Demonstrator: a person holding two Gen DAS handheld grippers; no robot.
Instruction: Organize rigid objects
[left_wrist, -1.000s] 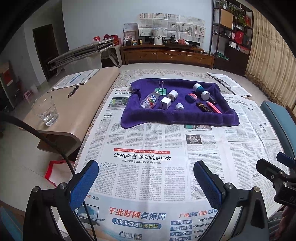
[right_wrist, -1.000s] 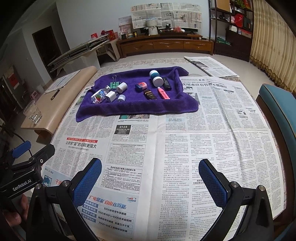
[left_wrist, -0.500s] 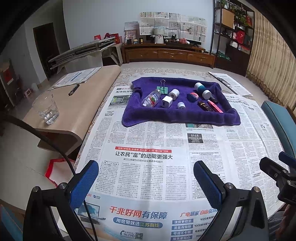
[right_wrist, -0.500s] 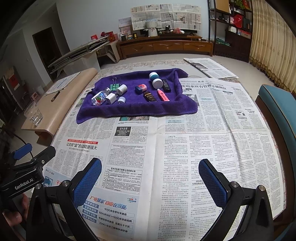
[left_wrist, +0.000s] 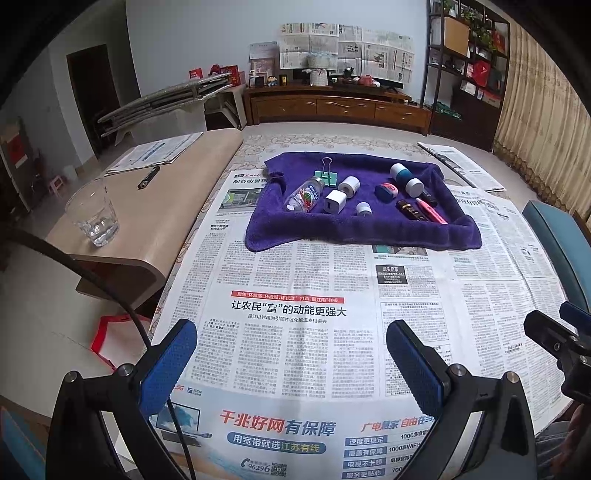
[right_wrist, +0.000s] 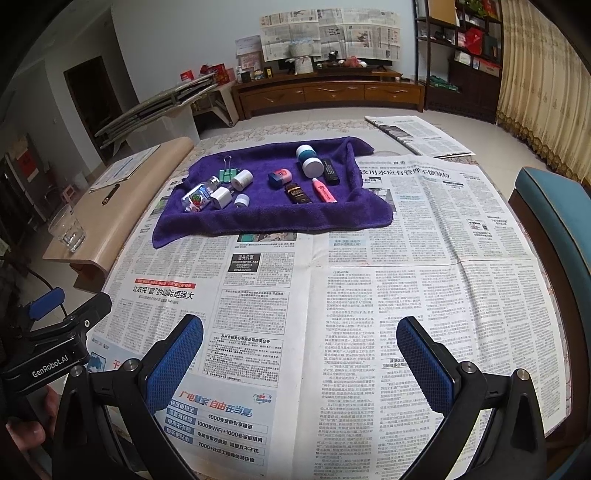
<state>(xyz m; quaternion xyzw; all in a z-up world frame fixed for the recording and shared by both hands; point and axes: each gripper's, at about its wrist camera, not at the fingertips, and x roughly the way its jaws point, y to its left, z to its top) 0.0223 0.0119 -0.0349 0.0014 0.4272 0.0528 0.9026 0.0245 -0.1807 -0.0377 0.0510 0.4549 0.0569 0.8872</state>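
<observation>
Both the left gripper (left_wrist: 290, 363) and right gripper (right_wrist: 301, 360) are hanging spread wide (holding nothing) near the table's front edge, well apart from the small things on the purple towel (left_wrist: 325, 230).

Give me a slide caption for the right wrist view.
Open right gripper hovers over newspaper-covered table, facing purple towel holding small items.

A pale blue-grey wall (left_wrist: 207, 40) papered with newspaper sheets (right_wrist: 328, 31) backs a long wooden cabinet (right_wrist: 328, 94); beige curtains (right_wrist: 543, 74), apparently covering a window, hang beside dark shelving (left_wrist: 469, 70).
</observation>
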